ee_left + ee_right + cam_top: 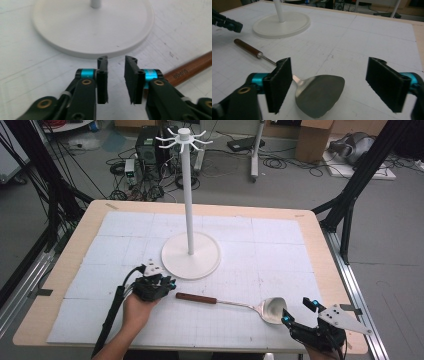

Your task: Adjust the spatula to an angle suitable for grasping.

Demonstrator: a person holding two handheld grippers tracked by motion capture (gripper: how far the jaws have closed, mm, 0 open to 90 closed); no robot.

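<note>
A spatula lies flat on the white mat, its metal blade [272,309] at the right and its brown wooden handle [196,298] pointing left. My left gripper [169,283] hovers just left of the handle's end. Its jaws [116,63] stand a little apart with nothing between them, and the handle [190,70] passes to their right. My right gripper [298,311] sits at the blade, near the table's front edge. In the right gripper view its jaws [332,75] are wide open on either side of the blade [319,95], and the pads do not touch it.
A tall white hook stand [189,195] rises from a round base [190,256] at the middle of the mat, just beyond the left gripper. The wooden table edge [330,270] runs close on the right. Black frame legs and cables stand on the floor around the table.
</note>
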